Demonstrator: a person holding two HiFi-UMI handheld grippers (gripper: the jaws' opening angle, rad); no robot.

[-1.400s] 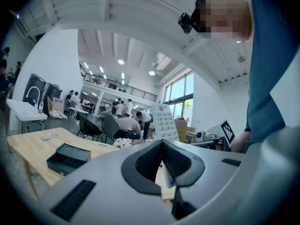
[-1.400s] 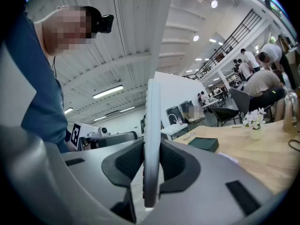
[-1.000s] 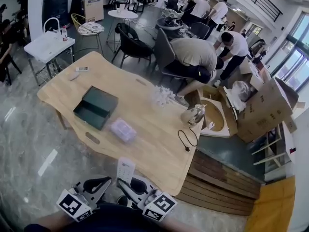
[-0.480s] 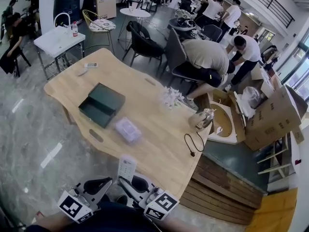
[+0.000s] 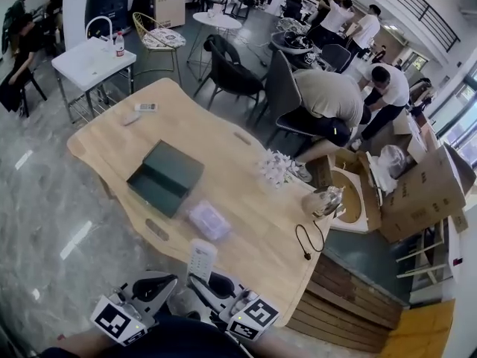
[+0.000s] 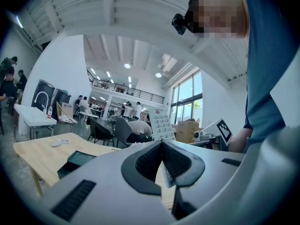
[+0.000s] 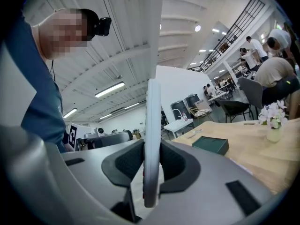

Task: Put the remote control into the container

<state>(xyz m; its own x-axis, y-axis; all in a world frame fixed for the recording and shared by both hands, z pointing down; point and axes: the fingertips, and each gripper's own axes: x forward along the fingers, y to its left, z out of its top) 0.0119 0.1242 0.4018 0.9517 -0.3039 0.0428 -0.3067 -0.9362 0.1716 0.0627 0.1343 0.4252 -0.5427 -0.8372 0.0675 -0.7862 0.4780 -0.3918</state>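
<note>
The right tongs (image 5: 194, 279) pinch the remote control (image 5: 201, 259) by its lower end, the left tongs (image 5: 171, 280) are closed and empty, and it may pivot loose short of the container (image 5: 165, 177).

Large open office-workshop hall: mezzanine railing (image 5: 417, 7), round table (image 5: 221, 22), chairs (image 5: 232, 74), cardboard boxes (image 5: 428, 181), many people (image 5: 335, 99).

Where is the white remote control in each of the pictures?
Head view: the remote control stands upright at the bottom centre.
Left gripper view: the remote control is in the middle, button side showing, beyond the jaws.
Right gripper view: the remote control is in the centre, edge-on, clamped between the jaws.
Shared landmark: the dark green box shows in all three.
</note>
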